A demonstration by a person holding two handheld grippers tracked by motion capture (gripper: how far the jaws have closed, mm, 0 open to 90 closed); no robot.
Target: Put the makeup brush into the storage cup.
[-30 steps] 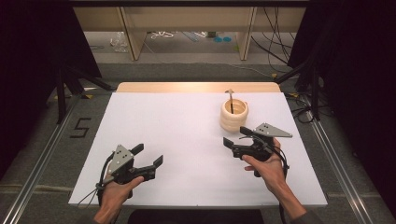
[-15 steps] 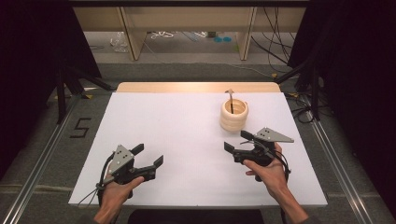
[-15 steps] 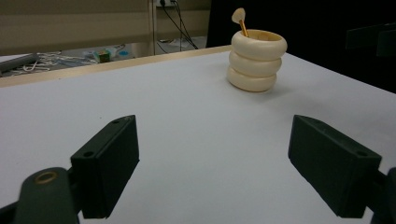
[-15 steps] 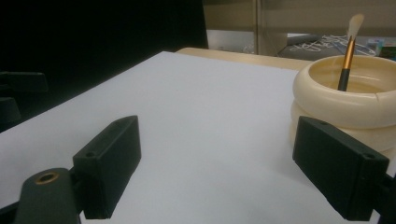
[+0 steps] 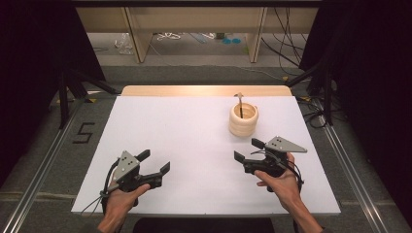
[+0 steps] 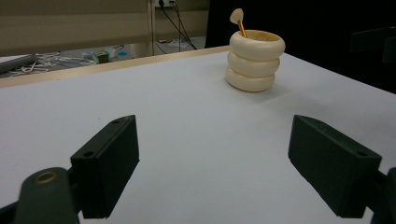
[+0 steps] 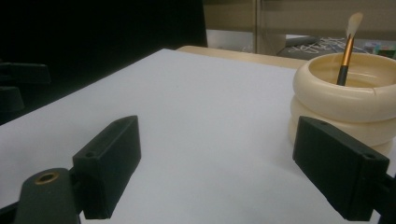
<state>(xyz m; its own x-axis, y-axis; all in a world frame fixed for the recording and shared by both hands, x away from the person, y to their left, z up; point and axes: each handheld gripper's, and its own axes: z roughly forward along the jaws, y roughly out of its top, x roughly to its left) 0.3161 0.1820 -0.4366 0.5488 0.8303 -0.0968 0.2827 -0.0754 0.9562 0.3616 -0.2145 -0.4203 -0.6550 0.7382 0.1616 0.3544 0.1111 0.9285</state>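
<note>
Holder (image 5: 243, 119) cream, ringed, upright on table (image 5: 184, 131), brush (image 5: 239, 103) inside | right gripper (image 5: 248, 150) near it, jaws wide, empty | left gripper (image 5: 154, 161) well apart, jaws wide, empty

— How are the two hands placed?

— Both forearms come in from the near edge. The left hand (image 5: 119, 201) holds the left gripper (image 5: 154, 161) low over the near left part of the desk (image 5: 184, 131), pointing forward and to the right.

— And its jaws?

— Spread wide, nothing between them; the left gripper view shows the two black pads well apart.

— The other side?

— The right hand (image 5: 282, 187) holds the right gripper (image 5: 248, 150) over the near right part, pointing forward and to the left, its grey plate on top. Its jaws are spread wide too, and empty.
</note>
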